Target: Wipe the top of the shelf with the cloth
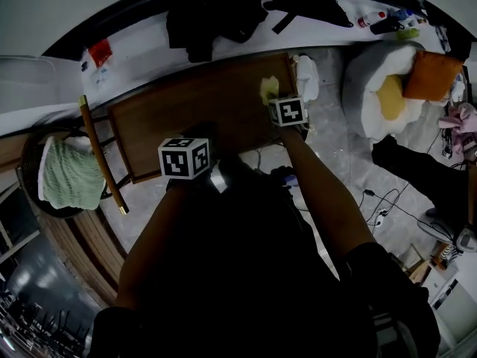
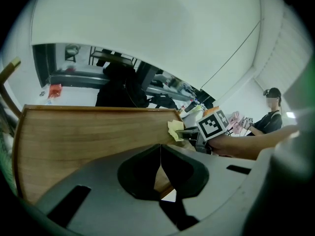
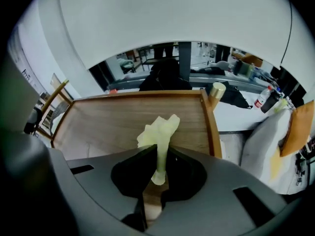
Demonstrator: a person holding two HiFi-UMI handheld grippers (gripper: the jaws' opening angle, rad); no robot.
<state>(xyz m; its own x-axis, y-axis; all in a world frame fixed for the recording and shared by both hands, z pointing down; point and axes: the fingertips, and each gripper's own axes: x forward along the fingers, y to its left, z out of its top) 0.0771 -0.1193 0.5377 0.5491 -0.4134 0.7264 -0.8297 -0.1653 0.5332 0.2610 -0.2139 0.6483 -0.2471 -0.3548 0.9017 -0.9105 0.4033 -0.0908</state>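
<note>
The brown wooden shelf top [image 1: 194, 107] lies in front of me. A pale yellow cloth [image 1: 269, 89] rests on its right end, near the right rim. My right gripper [image 1: 276, 100] is shut on the cloth [image 3: 158, 129], which stands up crumpled between the jaws over the wood [image 3: 108, 122]. My left gripper [image 1: 195, 139] hovers at the shelf's near edge, left of the right one. In the left gripper view its jaws touch with nothing between them [image 2: 160, 154], and the cloth [image 2: 174, 130] and the right gripper's marker cube [image 2: 214, 124] show to the right.
A wooden pole [image 1: 100, 154] leans left of the shelf beside a dark round basket [image 1: 28, 155] holding a green towel [image 1: 71, 171]. Black clothes [image 1: 212, 13] lie on the white table behind. An egg-shaped cushion [image 1: 387, 95], an orange pillow [image 1: 431, 74] and floor cables [image 1: 380, 200] are at right.
</note>
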